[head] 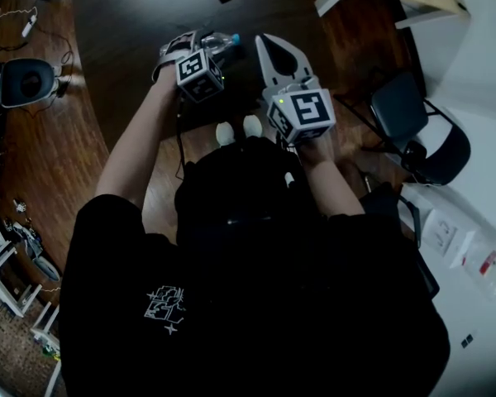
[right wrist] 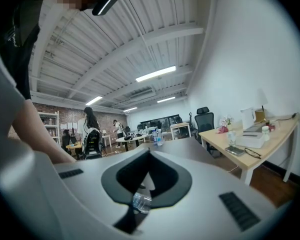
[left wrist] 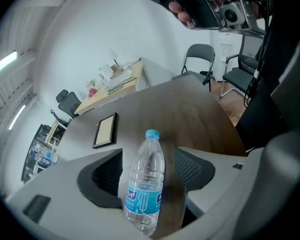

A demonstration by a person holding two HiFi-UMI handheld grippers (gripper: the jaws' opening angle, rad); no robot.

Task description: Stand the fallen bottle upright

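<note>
Bottle [head: 221,41] lying down, left gripper [head: 194,46] open around it

Head view: the bottle lies on its side on the dark table [head: 132,15], upper centre, cap pointing right. Left gripper view: jaws spread wide either side of it, not pressing. Right gripper view: the right gripper [right wrist: 149,150] is closed and empty (bottle glimpsed beyond). Gripping and righting remain, I judge.

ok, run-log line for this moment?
phase: pre-grasp | left gripper: jaws open, either side of bottle, no grip | right gripper: jaws shut, empty | bottle: looks fallen, on table
</note>
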